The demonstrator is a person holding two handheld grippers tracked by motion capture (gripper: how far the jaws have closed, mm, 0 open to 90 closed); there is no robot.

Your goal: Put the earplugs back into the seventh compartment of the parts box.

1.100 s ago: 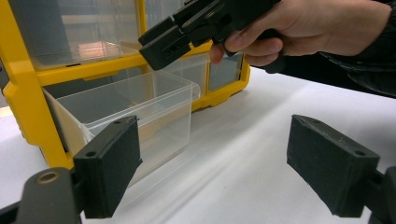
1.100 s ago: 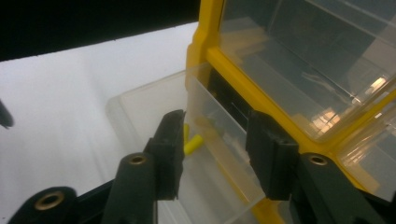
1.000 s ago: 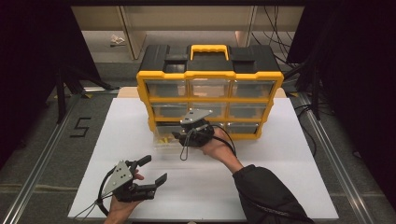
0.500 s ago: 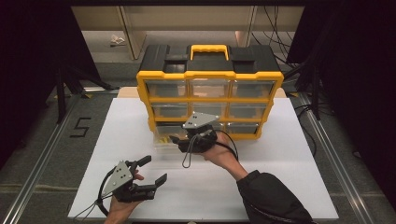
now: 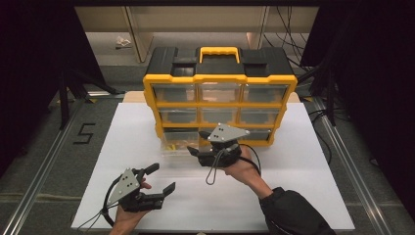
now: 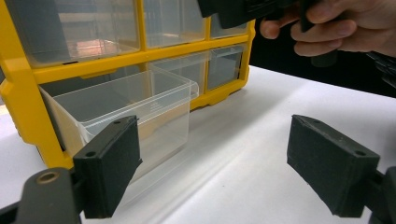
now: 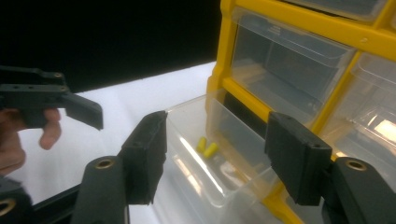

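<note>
Overhead, the yellow-and-black drawer organizer (image 5: 219,95) stands at the far side of the white table (image 5: 303,161), its bottom-left clear drawer (image 5: 178,144) pulled out toward the person. The right gripper (image 5: 201,145) hovers at the drawer's right front corner with jaws spread, holding nothing, while the left gripper (image 5: 159,178) rests well apart near the table's front edge, jaws wide and empty. Along the left gripper view, the drawer (image 6: 135,109) juts from the frame with its front wall ahead of the left jaw. From the right gripper view, the jaws straddle the drawer's front (image 7: 205,158), and two small yellow pieces (image 7: 207,147) lie on its floor. My worry: closing on the thin, slick wall could slip or tug the drawer fully out, tipping it and scattering the pieces.
</note>
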